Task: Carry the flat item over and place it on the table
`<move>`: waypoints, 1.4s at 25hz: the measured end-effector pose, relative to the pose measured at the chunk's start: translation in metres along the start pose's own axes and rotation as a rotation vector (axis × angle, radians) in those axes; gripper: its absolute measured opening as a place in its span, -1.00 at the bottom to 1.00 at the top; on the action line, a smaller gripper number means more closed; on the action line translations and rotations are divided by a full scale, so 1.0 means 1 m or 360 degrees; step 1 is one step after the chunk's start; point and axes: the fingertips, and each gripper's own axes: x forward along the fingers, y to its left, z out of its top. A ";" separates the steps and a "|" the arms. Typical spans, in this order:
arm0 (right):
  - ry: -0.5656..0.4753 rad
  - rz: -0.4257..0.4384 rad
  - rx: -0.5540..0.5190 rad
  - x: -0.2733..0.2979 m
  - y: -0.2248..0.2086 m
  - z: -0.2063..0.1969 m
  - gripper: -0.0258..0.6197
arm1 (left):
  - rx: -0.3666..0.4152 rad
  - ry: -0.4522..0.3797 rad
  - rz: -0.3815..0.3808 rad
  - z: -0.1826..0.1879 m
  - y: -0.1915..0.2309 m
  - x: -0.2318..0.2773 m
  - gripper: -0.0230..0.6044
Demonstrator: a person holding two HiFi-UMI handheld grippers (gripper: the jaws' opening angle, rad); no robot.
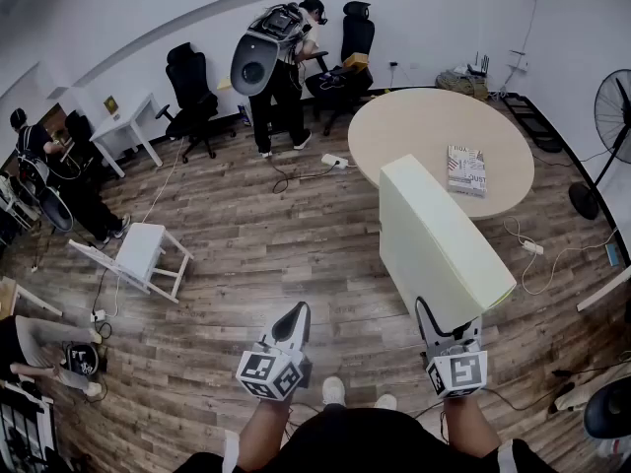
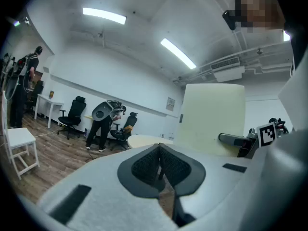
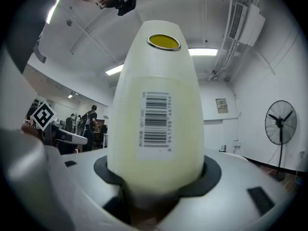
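Low in the head view the left gripper sits pinched shut and empty, while the right gripper clamps the near end of the pale flat item — its long axis running up-frame toward the round worktop just beyond.

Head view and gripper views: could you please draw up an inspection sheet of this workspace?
Surface: round table ahead, across wooden floor.
Job's things: pale flat panel, carried on edge, not yet on the table.
Clutter: book lying on the table.
Grippers: right gripper shut on the panel; left gripper shut, empty.
Cables: power strip and cord on the floor near the table.
Surroundings: tipped white stool, floor fan, office chairs, people.
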 end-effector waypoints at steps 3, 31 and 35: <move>-0.0006 0.0010 -0.0009 0.002 0.001 0.002 -0.06 | 0.0036 -0.0007 0.0018 0.001 0.000 0.002 -0.91; -0.0026 -0.0042 0.0049 0.095 0.080 0.008 -0.03 | 0.0063 -0.0028 -0.0136 0.040 0.115 0.018 -0.91; -0.0006 -0.0063 0.0056 0.113 0.070 0.001 -0.03 | 0.0065 -0.0019 -0.0141 0.039 0.125 0.038 -0.91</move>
